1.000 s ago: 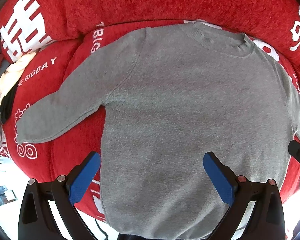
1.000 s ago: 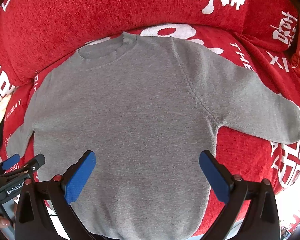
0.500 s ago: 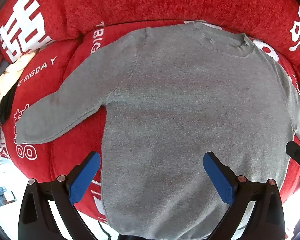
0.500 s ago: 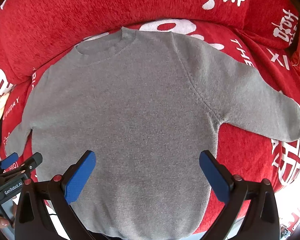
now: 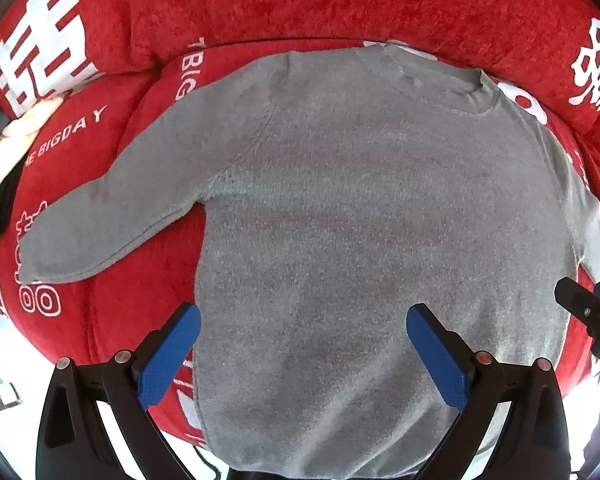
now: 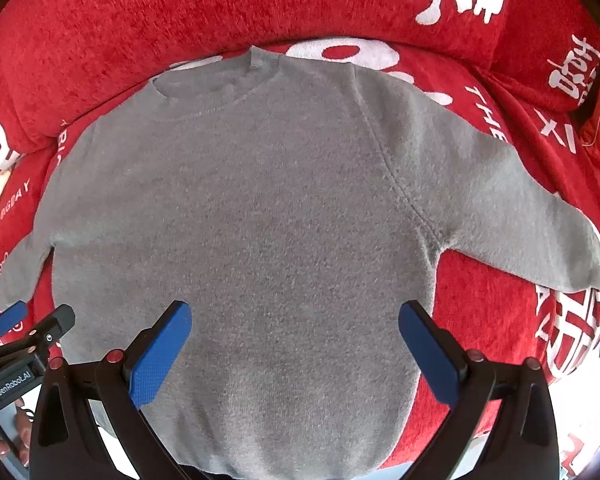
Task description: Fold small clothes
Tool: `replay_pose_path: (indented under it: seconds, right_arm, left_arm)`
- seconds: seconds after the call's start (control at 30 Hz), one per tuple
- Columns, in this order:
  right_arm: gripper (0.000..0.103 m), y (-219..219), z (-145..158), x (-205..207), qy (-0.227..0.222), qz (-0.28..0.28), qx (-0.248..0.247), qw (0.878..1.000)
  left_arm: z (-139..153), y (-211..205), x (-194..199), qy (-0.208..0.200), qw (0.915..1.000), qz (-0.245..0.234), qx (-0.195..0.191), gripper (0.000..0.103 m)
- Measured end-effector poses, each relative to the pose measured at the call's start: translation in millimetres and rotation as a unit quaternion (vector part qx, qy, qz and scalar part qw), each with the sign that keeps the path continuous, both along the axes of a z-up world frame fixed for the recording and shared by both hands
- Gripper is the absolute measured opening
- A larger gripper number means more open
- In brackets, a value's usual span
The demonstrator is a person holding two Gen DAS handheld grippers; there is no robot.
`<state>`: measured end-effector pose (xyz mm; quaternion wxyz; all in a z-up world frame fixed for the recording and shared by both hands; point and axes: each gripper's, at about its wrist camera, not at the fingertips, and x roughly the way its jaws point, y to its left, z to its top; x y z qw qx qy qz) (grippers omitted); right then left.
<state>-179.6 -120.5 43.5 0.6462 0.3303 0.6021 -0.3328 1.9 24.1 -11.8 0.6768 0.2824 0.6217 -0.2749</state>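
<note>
Red sofa cover (image 5: 120, 312) carries our grey sweater (image 5: 380, 220) flat, sleeves splayed for folding; our left gripper (image 5: 300, 352) and right gripper (image 6: 296, 346) hover spread near its front edge

Both the left gripper (image 5: 302, 354) and right gripper (image 6: 296, 350) have black frames, blue textured pads, silver screws.

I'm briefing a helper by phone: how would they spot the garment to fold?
Look for the red sofa cover with white lettering. Spread flat on its seat lies the grey sweater, crew neck toward the backrest, both sleeves angled outward. It is the only plain grey thing there; everything around it is red with white print.
</note>
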Motion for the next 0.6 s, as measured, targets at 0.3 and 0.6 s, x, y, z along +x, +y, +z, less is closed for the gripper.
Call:
replay_pose_path:
  seconds: [0.3, 0.6]
  right_arm:
    - [0.103, 1.0, -3.1, -0.1, 0.008, 0.001, -0.002, 1.0]
    - [0.103, 4.4, -5.1, 4.3, 0.012, 0.006, -0.002, 1.0]
  left_arm:
    - [1.1, 3.3, 2.3, -0.005, 1.0, -0.002, 0.004, 0.103]
    - [1.3, 6.0, 4.5, 0.001, 1.0, -0.001, -0.004, 0.103]
